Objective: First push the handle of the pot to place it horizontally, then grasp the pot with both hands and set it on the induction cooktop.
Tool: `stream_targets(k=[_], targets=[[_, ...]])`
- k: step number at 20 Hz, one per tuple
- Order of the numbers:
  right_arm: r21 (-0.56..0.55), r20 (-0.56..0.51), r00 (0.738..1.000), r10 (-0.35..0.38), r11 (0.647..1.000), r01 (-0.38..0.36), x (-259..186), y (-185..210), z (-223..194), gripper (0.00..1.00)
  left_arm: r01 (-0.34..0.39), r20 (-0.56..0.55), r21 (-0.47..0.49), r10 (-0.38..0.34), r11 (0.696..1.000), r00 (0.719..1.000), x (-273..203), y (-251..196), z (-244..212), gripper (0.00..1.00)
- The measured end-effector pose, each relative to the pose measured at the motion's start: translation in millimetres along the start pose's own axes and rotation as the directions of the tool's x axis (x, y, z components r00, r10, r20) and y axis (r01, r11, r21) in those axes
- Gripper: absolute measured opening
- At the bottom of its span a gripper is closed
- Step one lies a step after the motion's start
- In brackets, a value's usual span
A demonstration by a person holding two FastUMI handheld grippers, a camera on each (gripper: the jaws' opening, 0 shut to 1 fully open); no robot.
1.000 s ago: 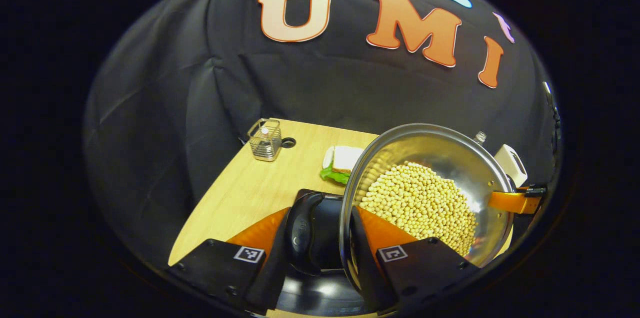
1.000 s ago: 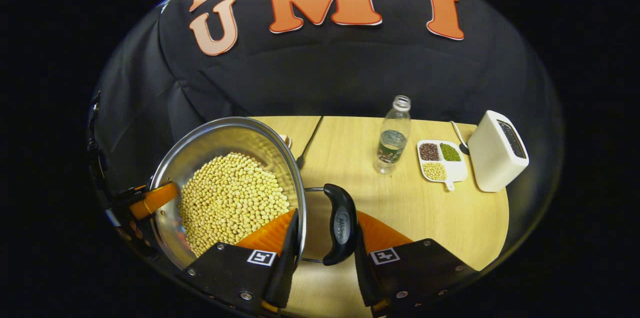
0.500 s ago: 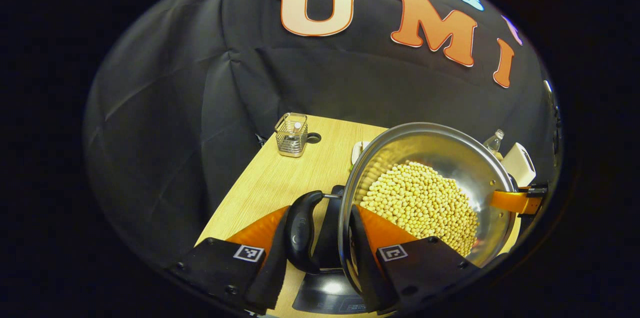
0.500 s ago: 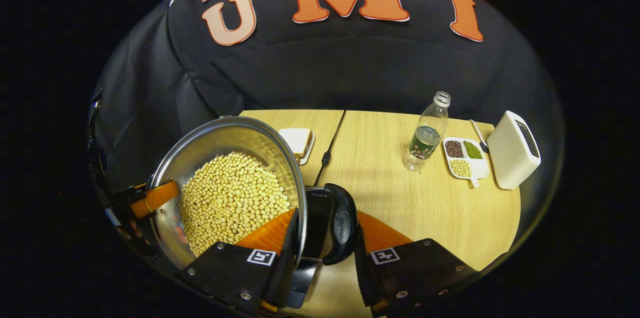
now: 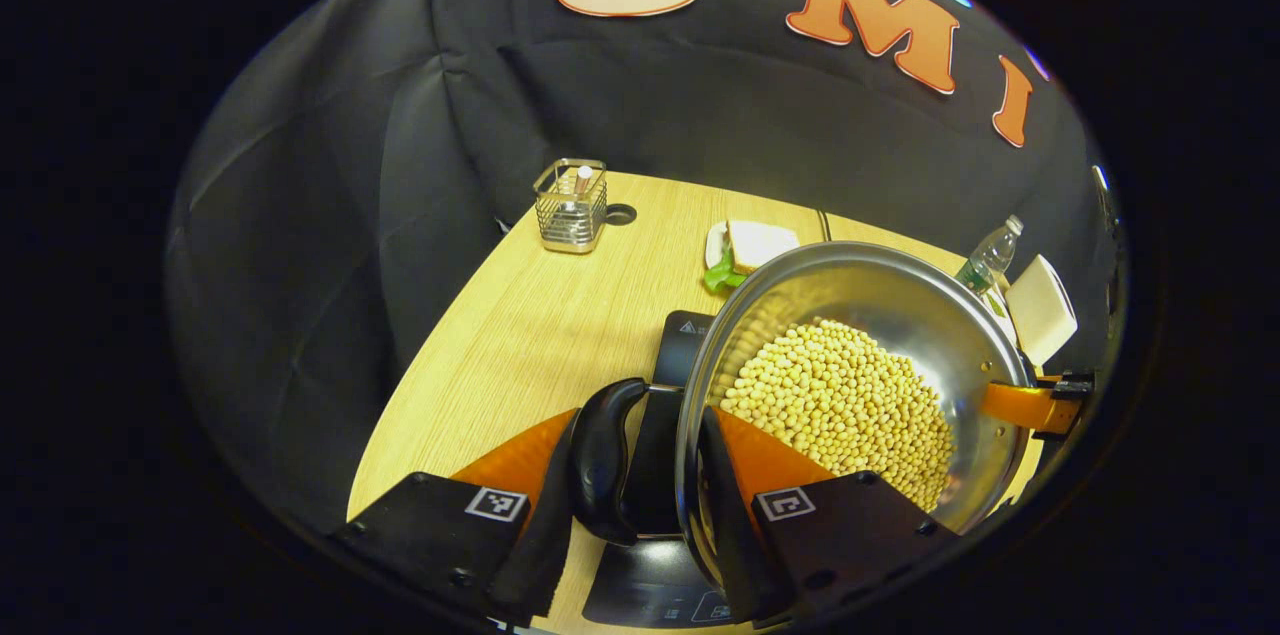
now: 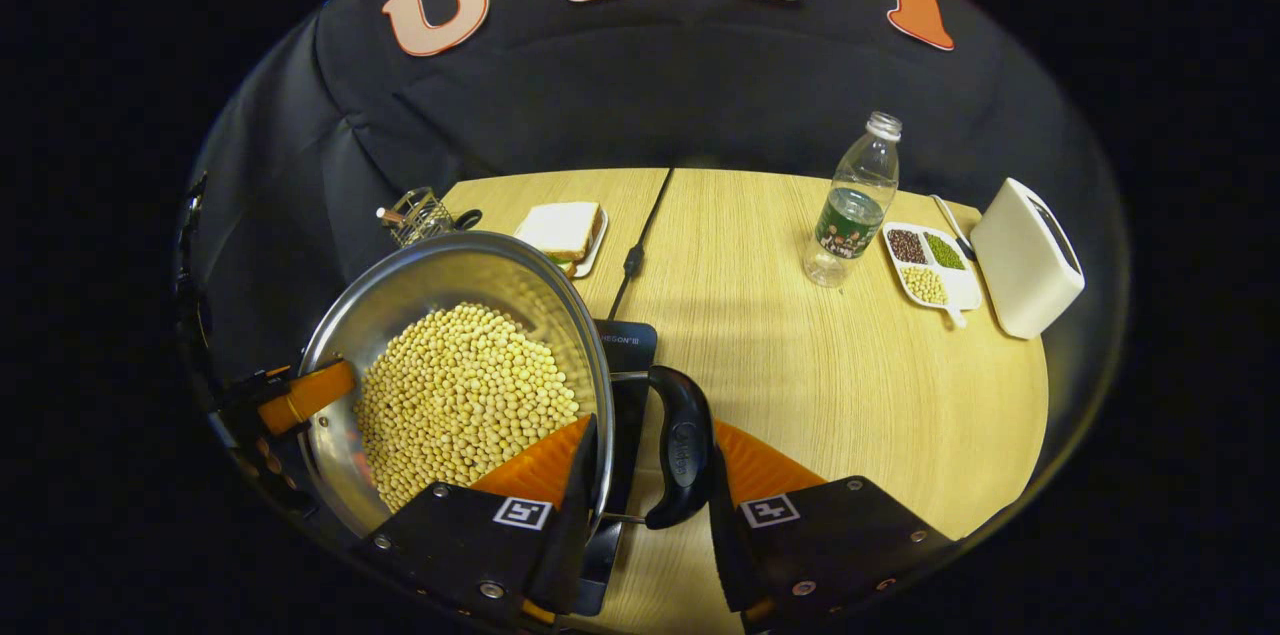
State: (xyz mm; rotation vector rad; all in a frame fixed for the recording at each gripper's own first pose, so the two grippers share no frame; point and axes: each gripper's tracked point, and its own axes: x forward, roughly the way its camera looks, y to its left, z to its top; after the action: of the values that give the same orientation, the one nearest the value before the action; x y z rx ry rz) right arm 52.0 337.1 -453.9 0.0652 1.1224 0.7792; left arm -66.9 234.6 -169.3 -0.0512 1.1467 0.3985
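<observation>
A steel pot [image 5: 870, 295] full of soybeans [image 5: 835, 405] hangs between both grippers above the black induction cooktop [image 5: 683, 340]. My left gripper [image 5: 640, 435] is shut on the pot's black side handle [image 5: 600, 460] and rim, with one finger inside the rim. In the right gripper view the pot [image 6: 440, 280] sits at the left. There my right gripper [image 6: 650, 445] is shut the same way on the other handle [image 6: 685, 445]. The cooktop [image 6: 628, 347] shows below the rim. Each gripper shows at the pot's far side in the other's view [image 5: 1040, 405] [image 6: 300, 395].
On the wooden table stand a wire basket [image 5: 571, 205], a sandwich on a plate [image 6: 562, 227], a water bottle [image 6: 852, 205], a divided dish of beans [image 6: 925, 265] and a white appliance [image 6: 1030, 260]. A black cable [image 6: 640, 235] runs from the cooktop to the back edge.
Both grippers have carried the pot along, still shut on its handles. The cooktop now lies under the pot, and more tabletop shows as the far things slid up in both views.
</observation>
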Motion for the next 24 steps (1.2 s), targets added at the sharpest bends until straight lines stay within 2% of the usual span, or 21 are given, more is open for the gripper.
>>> stream_targets(k=[4, 5, 6, 8, 9, 11, 14, 17, 18, 19, 22, 24], targets=[[0.011, -0.024, 1.0, -0.011, 1.0, 0.011, -2, 1, 0, 0.54, 0.002, -0.039, 0.009, -0.002, 1.0, 0.999, 3, -1, 2, 0.69], [0.01, -0.029, 0.999, -0.014, 1.0, 0.014, -3, 1, 0, 0.5, 0.001, -0.047, 0.006, -0.001, 1.0, 0.999, 2, 0, 3, 0.7], [0.009, -0.031, 0.999, -0.014, 1.0, 0.014, -4, 1, 1, 0.54, -0.001, -0.052, 0.001, 0.001, 1.0, 0.999, 2, 0, 5, 0.69], [0.012, -0.042, 0.999, -0.012, 1.0, 0.013, -4, 2, 1, 0.54, -0.005, -0.07, 0.001, 0.005, 1.0, 0.998, 1, 0, 5, 0.69], [0.012, -0.051, 0.999, -0.01, 1.0, 0.011, -5, 1, 1, 0.51, -0.006, -0.079, 0.001, 0.006, 1.0, 0.997, 1, 0, 4, 0.69], [0.016, -0.053, 0.999, -0.011, 1.0, 0.012, -6, 2, 3, 0.55, -0.006, -0.079, -0.007, 0.005, 1.0, 0.997, 2, -2, 4, 0.7], [0.015, -0.049, 0.999, -0.007, 1.0, 0.008, -4, 1, -2, 0.54, -0.01, -0.076, -0.018, 0.009, 1.0, 0.997, 1, -2, 1, 0.68], [0.004, -0.029, 1.0, 0.003, 1.0, -0.003, -2, 2, -4, 0.55, -0.022, -0.083, -0.032, 0.019, 0.999, 0.996, -1, 1, 0, 0.71], [-0.024, 0.005, 1.0, -0.004, 1.0, 0.004, -1, 0, -1, 0.63, -0.034, -0.082, -0.034, 0.031, 0.999, 0.996, -1, 1, 0, 0.75], [-0.048, 0.032, 0.999, -0.005, 0.999, 0.006, -5, 0, 2, 0.65, -0.051, -0.074, -0.036, 0.048, 0.998, 0.996, -4, 1, 3, 0.77], [-0.055, 0.116, 0.993, 0.025, 0.998, -0.018, -31, -6, 14, 0.82, -0.099, -0.008, -0.038, 0.099, 0.994, 0.995, -18, 3, 17, 0.88], [-0.039, 0.188, 0.981, 0.036, 0.999, -0.029, -56, -27, 29, 0.87, -0.147, 0.051, -0.02, 0.148, 0.989, 0.988, -32, 8, 32, 0.91]])
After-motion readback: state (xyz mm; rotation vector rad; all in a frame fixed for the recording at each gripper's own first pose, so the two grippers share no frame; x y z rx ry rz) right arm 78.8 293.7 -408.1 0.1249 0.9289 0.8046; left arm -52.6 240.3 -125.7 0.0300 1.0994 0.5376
